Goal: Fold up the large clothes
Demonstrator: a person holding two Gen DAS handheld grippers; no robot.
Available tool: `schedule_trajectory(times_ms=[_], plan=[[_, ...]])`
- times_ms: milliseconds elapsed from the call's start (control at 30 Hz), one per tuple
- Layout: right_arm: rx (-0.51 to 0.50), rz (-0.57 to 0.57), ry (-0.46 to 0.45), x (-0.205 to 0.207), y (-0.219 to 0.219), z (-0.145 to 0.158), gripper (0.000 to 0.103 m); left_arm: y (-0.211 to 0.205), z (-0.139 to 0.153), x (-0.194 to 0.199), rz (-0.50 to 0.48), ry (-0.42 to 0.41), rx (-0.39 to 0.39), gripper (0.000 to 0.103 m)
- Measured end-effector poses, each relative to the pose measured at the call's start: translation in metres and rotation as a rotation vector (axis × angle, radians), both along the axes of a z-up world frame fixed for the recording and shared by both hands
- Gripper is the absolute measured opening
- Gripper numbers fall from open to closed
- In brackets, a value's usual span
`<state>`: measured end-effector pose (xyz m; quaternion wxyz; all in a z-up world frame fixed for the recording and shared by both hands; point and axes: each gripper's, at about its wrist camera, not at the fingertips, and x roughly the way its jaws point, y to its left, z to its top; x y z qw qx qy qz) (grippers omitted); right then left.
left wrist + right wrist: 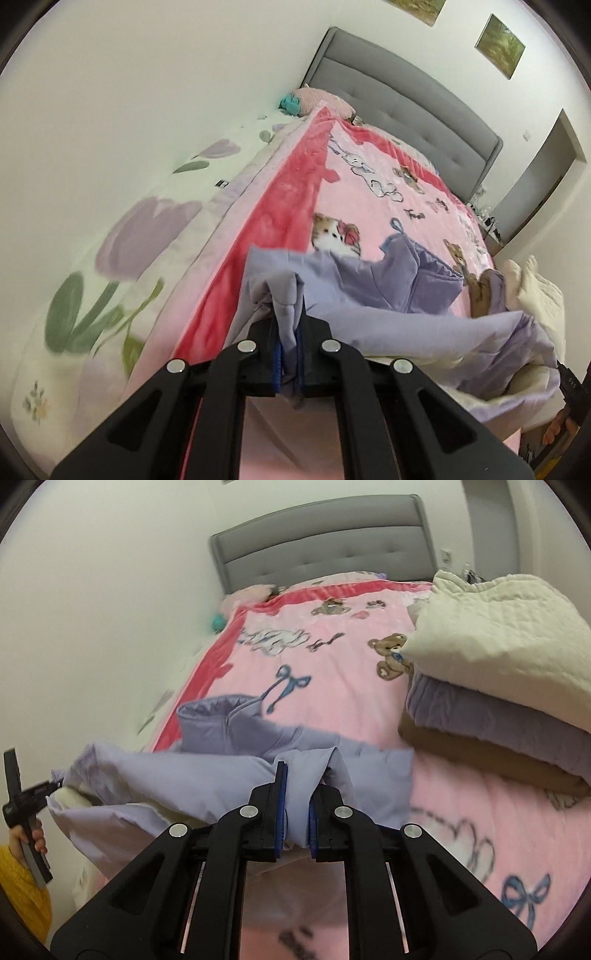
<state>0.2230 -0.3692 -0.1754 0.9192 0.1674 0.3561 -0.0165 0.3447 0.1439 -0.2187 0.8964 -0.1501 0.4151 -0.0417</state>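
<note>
Across the foot end of the bed, on the pink blanket [332, 672], lies the lilac garment [207, 775], a large padded piece with a pale lining showing at its lifted edge. Part of it rests on the blanket, and the near part is raised between the two tools.

The left tool [290, 317] is clenched on a bunched fold of the lilac garment [369, 280]; cloth fills the gap between its blue-padded fingers [277, 354] and hangs out below them. The right tool [297, 794] is likewise clenched on a fold of the same garment, the cloth pinched between its blue pads [282, 797]. In the right wrist view the left tool [55, 785] also shows at the far left edge of the garment, held by the person's hand [27, 840] beside a yellow sleeve [22, 893].

To the right of the garment, on the blanket, sits a stack of folded things: a cream quilted piece [506, 627] on top, a purple piece [491, 716] under it, and a brown piece [480, 757] at the bottom. Beyond the garment the blanket's cartoon bears and bows run up to the grey padded headboard [325, 550]. To the left of the garment, past the blanket's red border, a white sheet with purple tulips [147, 221] hangs beside the white wall [129, 92].
</note>
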Motion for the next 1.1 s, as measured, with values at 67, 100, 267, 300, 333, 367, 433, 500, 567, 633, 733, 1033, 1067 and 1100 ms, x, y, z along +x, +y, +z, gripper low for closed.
schedule_trajectory(times_ms=[67, 100, 267, 300, 333, 367, 433, 500, 567, 633, 733, 1033, 1067, 1100], plan=[[0.038, -0.034, 0.004, 0.022, -0.011, -0.01, 0.009, -0.009, -0.003, 0.03, -0.013, 0.003, 0.023, 0.005], [0.058, -0.053, 0.002, 0.035, -0.017, -0.015, 0.009, -0.013, -0.005, 0.044, -0.017, -0.001, 0.023, 0.005], [0.069, -0.126, 0.005, 0.103, -0.041, -0.037, 0.009, -0.043, -0.011, 0.114, -0.023, -0.02, 0.095, 0.005], [0.053, -0.131, 0.021, 0.117, -0.042, -0.042, 0.009, -0.05, -0.016, 0.126, -0.03, -0.01, 0.13, 0.005], [0.022, -0.137, 0.063, 0.138, -0.043, -0.051, 0.009, -0.061, -0.027, 0.144, -0.041, 0.019, 0.18, 0.005], [0.002, -0.139, 0.096, 0.151, -0.042, -0.06, 0.009, -0.067, -0.037, 0.156, -0.051, 0.048, 0.214, 0.005], [-0.071, -0.128, 0.18, 0.182, -0.038, -0.086, 0.009, -0.075, -0.066, 0.18, -0.062, 0.123, 0.268, 0.005], [-0.114, -0.116, 0.225, 0.199, -0.034, -0.106, 0.009, -0.078, -0.091, 0.198, -0.075, 0.194, 0.298, 0.005], [-0.152, -0.111, 0.276, 0.216, -0.029, -0.129, 0.009, -0.083, -0.112, 0.208, -0.092, 0.227, 0.334, 0.005], [-0.184, -0.116, 0.325, 0.228, -0.026, -0.15, 0.009, -0.089, -0.125, 0.213, -0.106, 0.243, 0.367, 0.005], [-0.208, -0.124, 0.385, 0.238, -0.023, -0.175, 0.009, -0.094, -0.137, 0.214, -0.108, 0.251, 0.383, 0.005], [-0.273, -0.092, 0.319, 0.229, -0.008, -0.162, 0.024, -0.097, -0.125, 0.208, -0.157, 0.214, 0.396, 0.013], [-0.262, -0.098, 0.287, 0.225, -0.008, -0.155, 0.029, -0.096, -0.12, 0.206, -0.158, 0.203, 0.394, 0.014], [-0.246, -0.105, 0.251, 0.22, -0.008, -0.146, 0.031, -0.096, -0.116, 0.204, -0.16, 0.195, 0.394, 0.015]])
